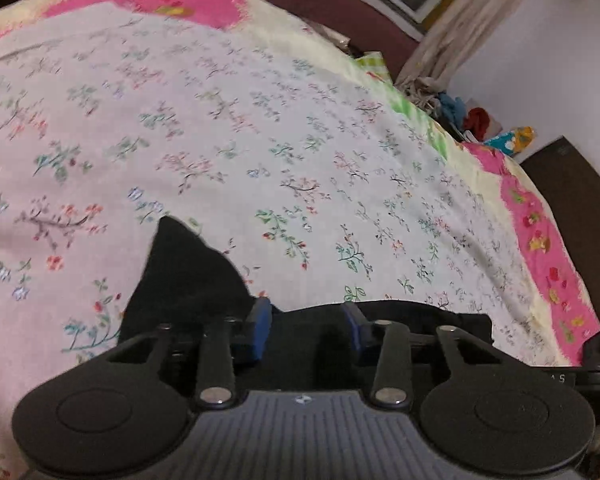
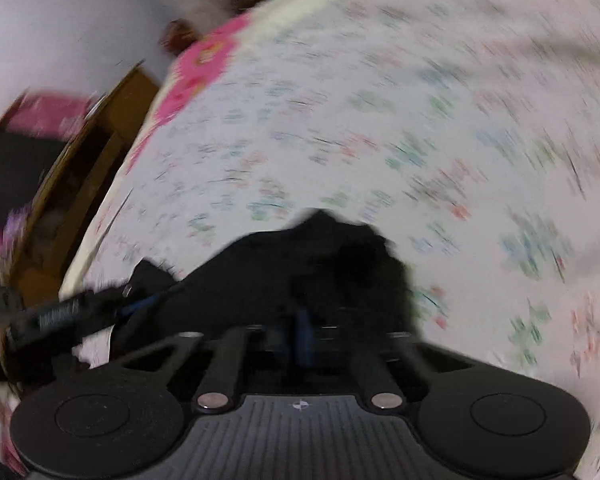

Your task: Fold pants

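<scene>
Currently the black pants (image 1: 188, 280) lie on the bed, on a floral bedsheet (image 1: 260, 140), directly ahead of both tools. In the left wrist view the dark fabric rises to a point on the left and runs as a low band to the right under the fingers.

Left hand-held gripper (image 1: 306, 330): angled downward at the bed. Its blue pads (image 1: 258, 332) stand apart, with pants fabric visible in the gap between them. Contact between pads and fabric cannot be confirmed.

Right hand-held gripper (image 2: 296, 334): also angled downward. Its view is heavily motion-blurred. The blue pads (image 2: 302, 336) sit together at the centre, jaws fully closed, with the bunched pants (image 2: 324, 264) heaped just ahead of them. Whether any cloth is pinched there cannot be told.

The left hand-held gripper appears at the left edge of the right wrist view (image 2: 72, 316), reaching into the edge of the pants.

A pink flowered border (image 1: 544, 252) edges the bed. Beyond the bed stand a curtain (image 1: 452, 40) and white wall (image 1: 540, 60).
</scene>
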